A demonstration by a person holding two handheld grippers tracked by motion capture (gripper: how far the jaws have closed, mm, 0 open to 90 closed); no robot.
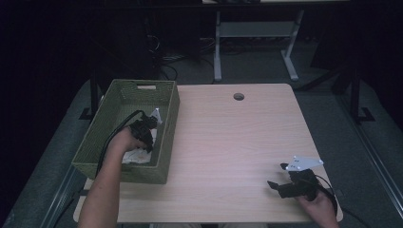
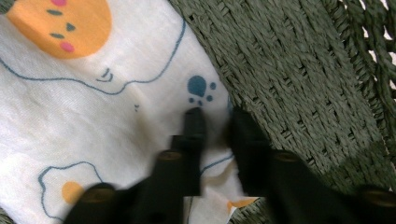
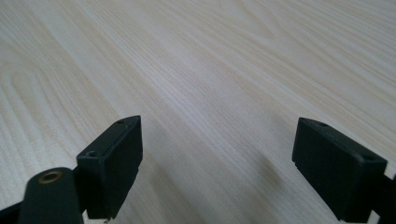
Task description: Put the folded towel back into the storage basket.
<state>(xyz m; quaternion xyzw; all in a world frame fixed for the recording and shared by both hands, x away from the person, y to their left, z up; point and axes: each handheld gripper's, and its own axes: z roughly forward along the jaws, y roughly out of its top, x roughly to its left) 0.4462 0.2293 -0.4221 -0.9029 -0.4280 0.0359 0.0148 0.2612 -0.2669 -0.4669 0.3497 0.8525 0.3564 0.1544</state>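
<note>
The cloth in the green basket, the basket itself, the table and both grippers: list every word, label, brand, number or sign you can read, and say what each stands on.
None: no words, labels, brands or numbers can be read anywhere.
The cloth bears only pictures: fried eggs with small faces and a blue paw print.
The woven basket, table, left gripper and right gripper carry no lettering.

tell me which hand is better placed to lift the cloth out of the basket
Left. The left claw is down inside the green basket, its jaws nearly shut on the egg-print cloth. The right claw rests open on the bare table, far from the basket.
</note>
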